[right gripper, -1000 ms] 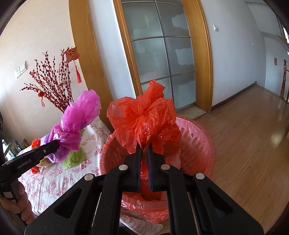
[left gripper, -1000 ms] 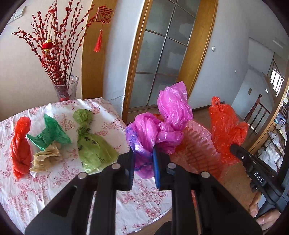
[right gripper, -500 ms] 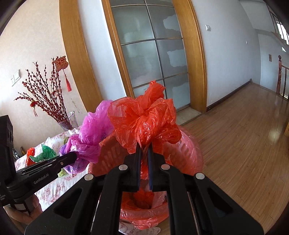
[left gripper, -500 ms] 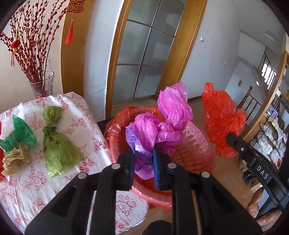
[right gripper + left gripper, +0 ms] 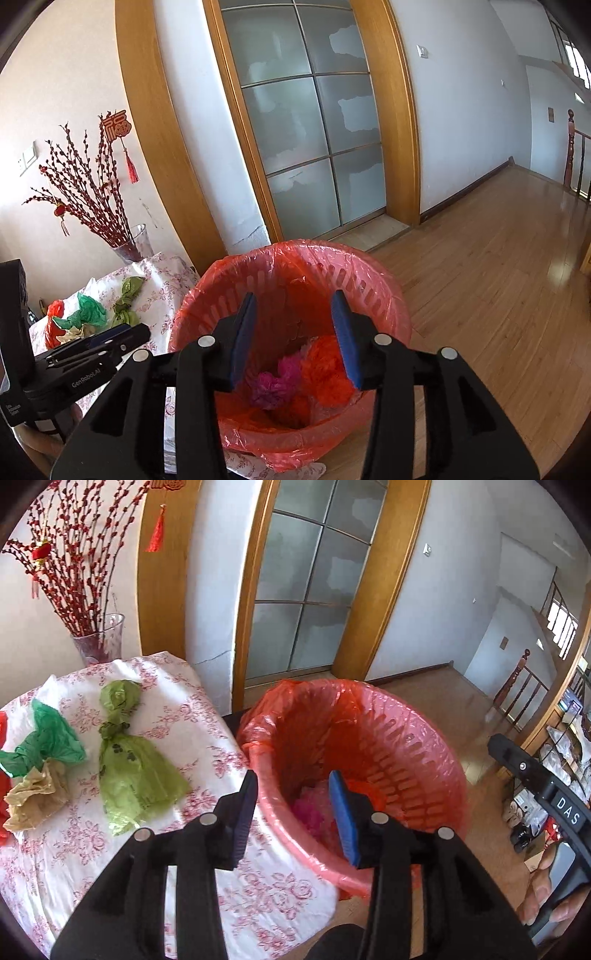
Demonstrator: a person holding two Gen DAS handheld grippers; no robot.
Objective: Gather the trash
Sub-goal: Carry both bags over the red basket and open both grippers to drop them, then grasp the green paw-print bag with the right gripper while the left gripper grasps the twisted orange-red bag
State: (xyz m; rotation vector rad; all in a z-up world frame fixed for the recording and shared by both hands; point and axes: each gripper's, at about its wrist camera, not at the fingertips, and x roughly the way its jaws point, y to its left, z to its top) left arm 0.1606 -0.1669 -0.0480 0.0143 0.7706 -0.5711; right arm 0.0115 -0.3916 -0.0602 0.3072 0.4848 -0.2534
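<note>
Now both my tools hung spread wide w/ nothing in them: left tool (image 5: 291,808) and right tool (image 5: 293,332) over the pink slatted bin (image 5: 373,288), which had a red liner folded over its rim. Inside lay a crumpled magenta bag (image 5: 271,387) touching a red-orange bag (image 5: 325,373), both near the bottom. Bin stood just beside the worktop (image 5: 192,716), covered by a white cloth w/ pink roses. On it: knotted light-green bag (image 5: 133,764), darker green bag (image 5: 48,738), tan wad (image 5: 35,801). Glass vase (image 5: 99,642) of red twigs at the far edge; wood floor, frosted glass doors behind.
</note>
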